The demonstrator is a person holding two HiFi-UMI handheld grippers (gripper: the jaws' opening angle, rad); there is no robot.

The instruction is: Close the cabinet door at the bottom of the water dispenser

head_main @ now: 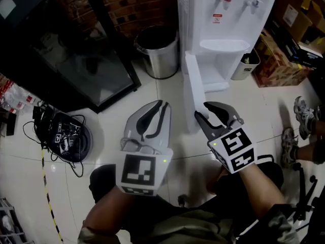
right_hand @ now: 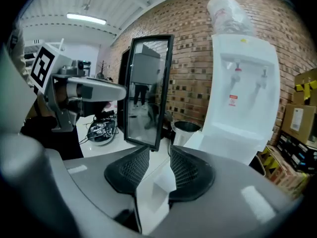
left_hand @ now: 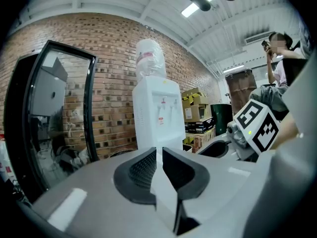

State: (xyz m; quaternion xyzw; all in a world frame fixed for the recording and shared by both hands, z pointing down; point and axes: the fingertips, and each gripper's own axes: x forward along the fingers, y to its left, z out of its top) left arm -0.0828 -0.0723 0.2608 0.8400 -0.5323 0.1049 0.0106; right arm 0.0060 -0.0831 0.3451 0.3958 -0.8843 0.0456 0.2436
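Cabinet door (head_main: 193, 90) at the bottom of the water dispenser (head_main: 228, 29) is still open. In the head view it swings out toward the lower middle of the frame and is seen nearly edge-on, white, with its free edge near the centre. Nothing of the closing is done yet, as far as the views show.

Right gripper (head_main: 202, 110) sits just right of the door's free edge, jaws a little apart and holding nothing. From the head view I cannot tell whether it touches the door. In the right gripper view the door (right_hand: 233, 145) lies right of the jaw gap, not between the jaws.

Left gripper (head_main: 161, 105) is left of the door and apart from it, jaws nearly together with only a thin slit, empty. Steel bin (head_main: 160, 50) stands at upper centre beside the dispenser, clear of the door's swing.

Left to do, by my read: push the door from its outer face back to the dispenser body until flush.
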